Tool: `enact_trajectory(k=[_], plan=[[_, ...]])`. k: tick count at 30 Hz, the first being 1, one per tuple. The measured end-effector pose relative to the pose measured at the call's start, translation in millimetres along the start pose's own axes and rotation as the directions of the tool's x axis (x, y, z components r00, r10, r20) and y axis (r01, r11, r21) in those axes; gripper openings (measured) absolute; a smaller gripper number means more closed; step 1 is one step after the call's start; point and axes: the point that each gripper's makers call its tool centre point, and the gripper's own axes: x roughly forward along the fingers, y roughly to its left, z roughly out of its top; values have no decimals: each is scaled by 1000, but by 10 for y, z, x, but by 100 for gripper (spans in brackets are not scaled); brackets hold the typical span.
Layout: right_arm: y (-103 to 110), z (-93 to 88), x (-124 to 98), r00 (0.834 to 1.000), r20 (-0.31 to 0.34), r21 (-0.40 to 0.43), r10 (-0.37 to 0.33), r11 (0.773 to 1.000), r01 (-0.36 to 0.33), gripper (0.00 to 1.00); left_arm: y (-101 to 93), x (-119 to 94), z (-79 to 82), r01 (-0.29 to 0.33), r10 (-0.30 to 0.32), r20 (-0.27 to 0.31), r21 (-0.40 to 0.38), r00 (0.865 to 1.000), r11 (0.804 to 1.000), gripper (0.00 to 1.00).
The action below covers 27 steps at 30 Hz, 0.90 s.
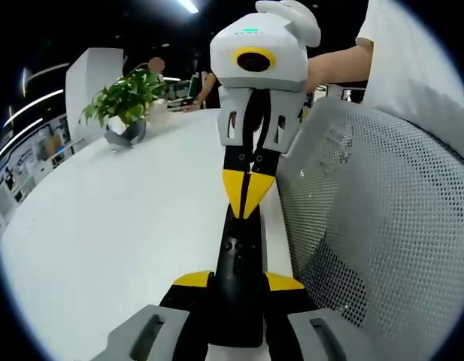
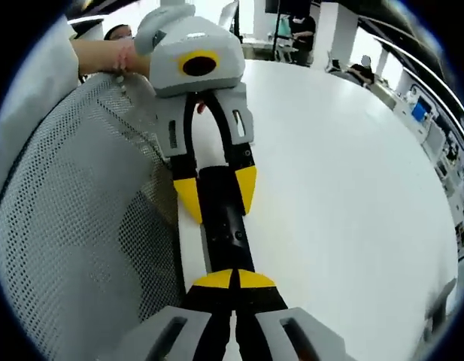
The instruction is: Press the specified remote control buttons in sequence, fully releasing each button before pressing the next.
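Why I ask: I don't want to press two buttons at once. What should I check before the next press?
1. Left gripper clamps the remote by its sides: ok.
2. Right gripper closed to a single tip: ok.
3. Right gripper lifted clear of the last button: cannot tell, its tip meets the remote's end.
4. Which button lies under that tip: cannot tell, the keys are too dark to read.
5. Remote visible in both views: ok.
6. Clearance from the mesh chair back: not ok, it stands right beside the remote.
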Motion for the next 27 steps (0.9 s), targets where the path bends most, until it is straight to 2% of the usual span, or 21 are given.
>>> enact_trajectory(k=[3,10,15,17,21,22,24,25,27], plan=[[-8,0,1,1000,11,41,10,999,-11,0,1,1,-2,2,-2,1,1,1000,1000,25],[-5,63,63,1000,-5,-22,7,1000,-7,0,2,-2,1,7,-7,1,2,1000,1000,25],[-18,54,55,1000,-17,5,12,1000,-12,0,2,-3,0,7,-7,3,1,1000,1000,25],[-22,55,51,1000,16,48,11,999,-12,0,4,-3,-3,7,-7,3,1,1000,1000,25],[-33,77,38,992,128,154,-17,988,-3,0,4,-5,-4,6,-6,3,1,1000,1000,25],[-27,95,29,986,165,145,-32,989,8,0,3,-5,-3,6,-6,3,1,1000,1000,25],[-3,108,40,981,183,1,-68,998,69,0,2,-6,-2,5,-5,4,0,1000,1000,25],[5,115,50,980,182,-17,-76,997,81,0,3,-6,-3,5,-5,4,0,1000,1000,25],[41,148,78,981,188,4,-56,998,56,0,3,-6,-4,5,-5,6,-1,1000,1000,25]])
